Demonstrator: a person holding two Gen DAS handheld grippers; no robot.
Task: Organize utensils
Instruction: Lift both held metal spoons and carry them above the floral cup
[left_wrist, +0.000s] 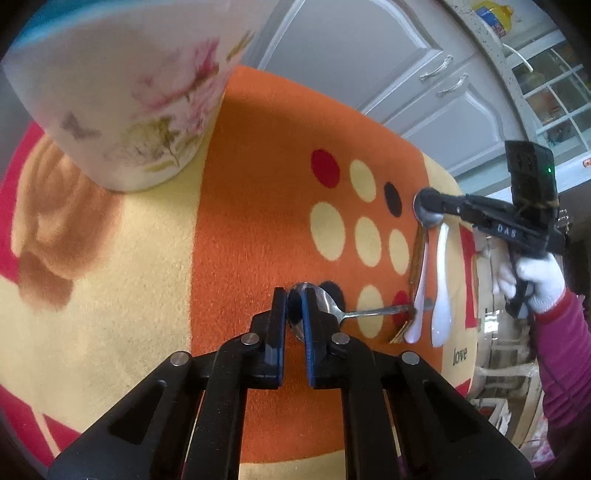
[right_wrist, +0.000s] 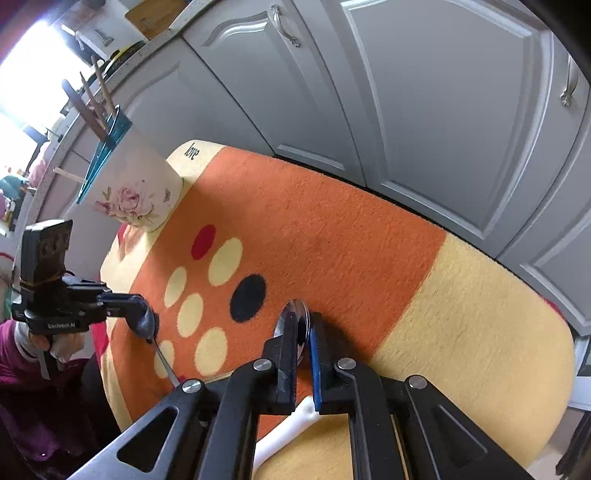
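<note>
So both hand-held grippers are clamped down on spoons right now. The left hand-held gripper (left_wrist: 295, 295) has its blue-padded fingers (left_wrist: 309, 314) pinched on the bowl of a shiny stainless steel teaspoon (left_wrist: 334, 308), which lies on the fuzzy orange and cream polka-dot mat covering the surface (left_wrist: 258, 166). The handle of that teaspoon runs off to the right across the dots, and its far end reaches a small pile of other utensils.

That pile has two white glossy ceramic soup spoons (left_wrist: 441, 291) lying side by side, plus what looks like gold-coloured cutlery (left_wrist: 400, 332) tucked under the left one. Can't tell exactly what the gold piece is, only the edges show.

The right hand-held gripper (right_wrist: 301, 325) is squeezed shut on the round bowl of a second polished metal spoon (right_wrist: 301, 317), held on edge between the pads. In the left wrist view you can see it out at the far end of the pile, gripped by a white-gloved hand (left_wrist: 532, 284) with a magenta sleeve (left_wrist: 565, 350). A white spoon handle (right_wrist: 284, 432) pokes out underneath it in its own view.

The tall white utensil holder with a pink rose print and teal rim (right_wrist: 136, 195) stands at the far left corner of the mat, well apart from the spoons, with wooden sticks (right_wrist: 98, 99) already poking out of it. Grey kitchen cabinets (right_wrist: 406, 110) sit behind.
</note>
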